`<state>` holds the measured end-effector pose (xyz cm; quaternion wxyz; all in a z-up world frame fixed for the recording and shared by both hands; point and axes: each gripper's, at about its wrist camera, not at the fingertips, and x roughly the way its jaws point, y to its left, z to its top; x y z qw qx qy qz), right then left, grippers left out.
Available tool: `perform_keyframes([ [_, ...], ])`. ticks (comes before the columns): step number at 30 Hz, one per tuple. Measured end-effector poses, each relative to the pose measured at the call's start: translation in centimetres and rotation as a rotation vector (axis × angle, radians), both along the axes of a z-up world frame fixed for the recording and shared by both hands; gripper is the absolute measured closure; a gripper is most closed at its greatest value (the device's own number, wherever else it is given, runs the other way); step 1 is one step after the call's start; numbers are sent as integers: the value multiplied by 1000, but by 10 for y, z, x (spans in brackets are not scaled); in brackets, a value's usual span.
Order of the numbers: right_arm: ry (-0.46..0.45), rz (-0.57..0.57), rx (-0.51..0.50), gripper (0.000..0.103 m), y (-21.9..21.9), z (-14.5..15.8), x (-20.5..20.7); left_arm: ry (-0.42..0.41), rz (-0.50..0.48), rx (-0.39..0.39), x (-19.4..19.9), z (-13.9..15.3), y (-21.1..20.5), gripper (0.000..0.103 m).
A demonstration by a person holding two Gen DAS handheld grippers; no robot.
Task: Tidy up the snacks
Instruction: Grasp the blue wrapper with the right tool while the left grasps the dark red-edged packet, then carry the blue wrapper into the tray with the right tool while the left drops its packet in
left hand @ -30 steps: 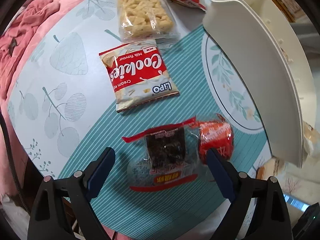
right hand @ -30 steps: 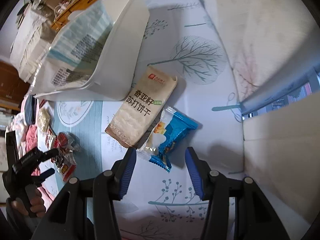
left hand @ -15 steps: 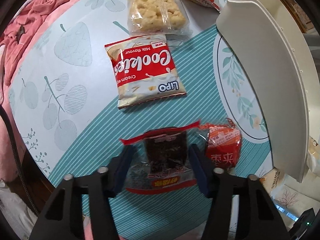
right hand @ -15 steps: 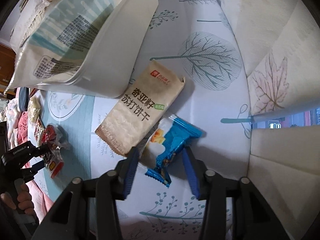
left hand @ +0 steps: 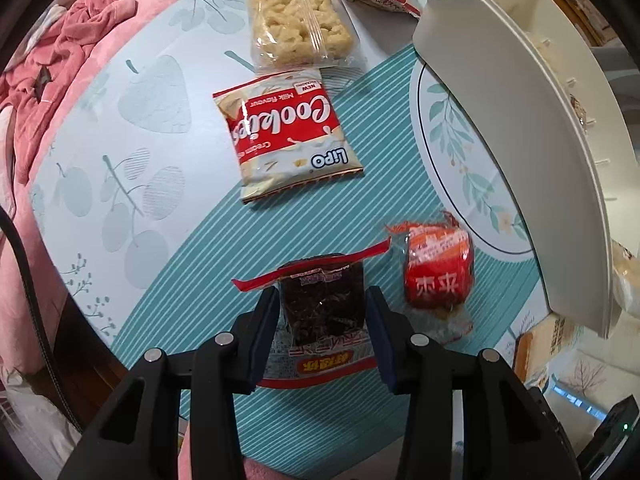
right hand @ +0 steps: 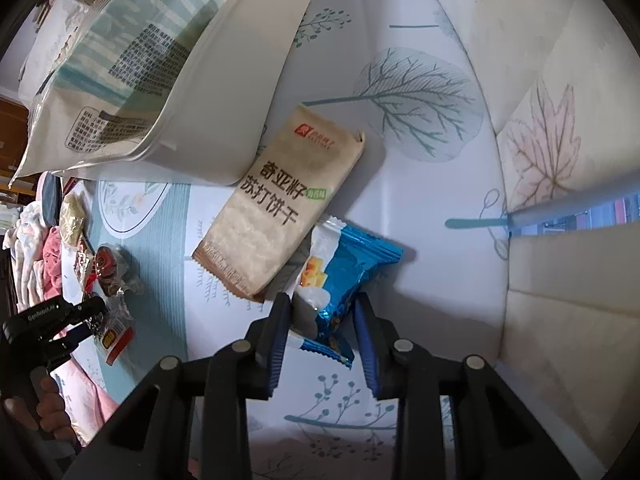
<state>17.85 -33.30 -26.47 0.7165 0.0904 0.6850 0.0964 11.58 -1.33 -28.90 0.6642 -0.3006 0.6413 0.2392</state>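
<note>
The dark snack (left hand: 322, 308) is clamped by the left gripper (left hand: 322, 312); the blue pack (right hand: 336, 280) lies between the closing right gripper (right hand: 320, 316) jaws. Slippery film could be lost on lifting.

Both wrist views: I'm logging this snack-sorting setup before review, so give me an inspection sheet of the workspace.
Surface: patterned tablecloth, leaf and teal-stripe print.
Job's things: dark snack pack, red wrapped snack, Cookies bag, clear cracker pack, tan biscuit pack, blue snack pack, white bin holding a large printed bag.
Clutter: pink cloth at the table edge.
Grippers: left gripper shut on the dark snack pack; right gripper closing around the blue snack pack.
Cables: black cable.
Surroundings: cream cushion.
</note>
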Motion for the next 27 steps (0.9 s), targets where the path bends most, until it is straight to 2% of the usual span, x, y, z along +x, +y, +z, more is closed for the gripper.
perform_keyframes([
  [15, 69, 4, 108, 75, 23, 13, -29, -89, -95, 5, 3, 54, 18, 61],
  [27, 79, -2, 191, 79, 70, 31, -34, -137, -245, 8, 30, 105, 53, 61],
])
